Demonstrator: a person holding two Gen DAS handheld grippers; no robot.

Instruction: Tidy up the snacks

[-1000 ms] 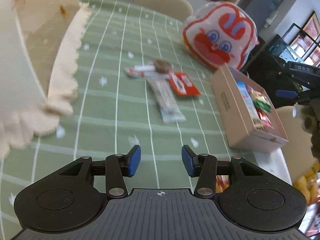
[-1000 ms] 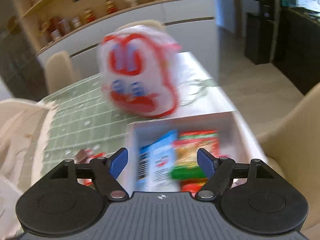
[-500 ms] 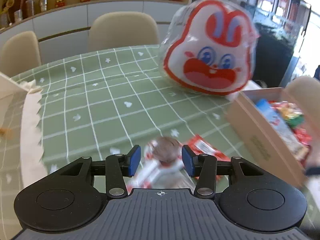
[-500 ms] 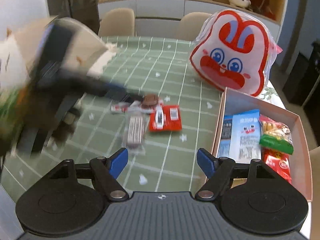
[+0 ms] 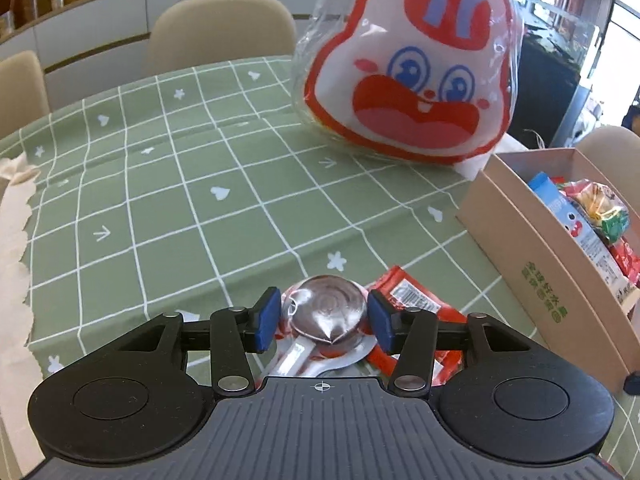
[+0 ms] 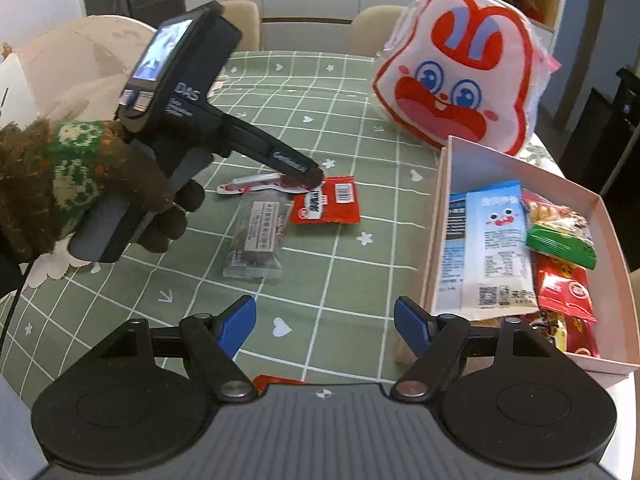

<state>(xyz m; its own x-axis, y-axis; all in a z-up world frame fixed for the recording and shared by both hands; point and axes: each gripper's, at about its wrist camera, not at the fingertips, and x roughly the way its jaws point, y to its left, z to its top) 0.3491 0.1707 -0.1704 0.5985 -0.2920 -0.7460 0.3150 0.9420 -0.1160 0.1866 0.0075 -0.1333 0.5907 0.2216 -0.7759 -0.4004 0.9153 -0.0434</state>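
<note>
L hand-held gripper [image 5: 322, 322] sits low over the desk [image 5: 168, 216], jaws apart and opening, a foil-topped snack [image 5: 328, 316] between the blue pads w/ small gaps either side; not clamped. A red pack [image 5: 412, 300] lies just beside it at 3 o'clock. In the right wrist view a gloved hand [image 6: 100, 200] carries that gripper from 9 o'clock, tip down on the snacks mid-desk. R hand-held gripper [image 6: 324, 326] hovers at the near edge, jaws wide apart, nothing between them but green checked cloth.

Near the red pack, toward 7 o'clock, lies a clear-wrapped bar [image 6: 258, 236]. At 3 o'clock stands an open box [image 6: 438, 216], already holding a blue-and-white pack [image 6: 498, 248], a green pack [image 6: 560, 246] and red packs [image 6: 564, 294].

Beyond the box, at 1 o'clock, a rabbit-face bag [image 6: 460, 80] stands upright on the desk. Two beige chairs [image 5: 220, 28] at 12 o'clock, then a white cabinet w/ figurines on the shelf.
</note>
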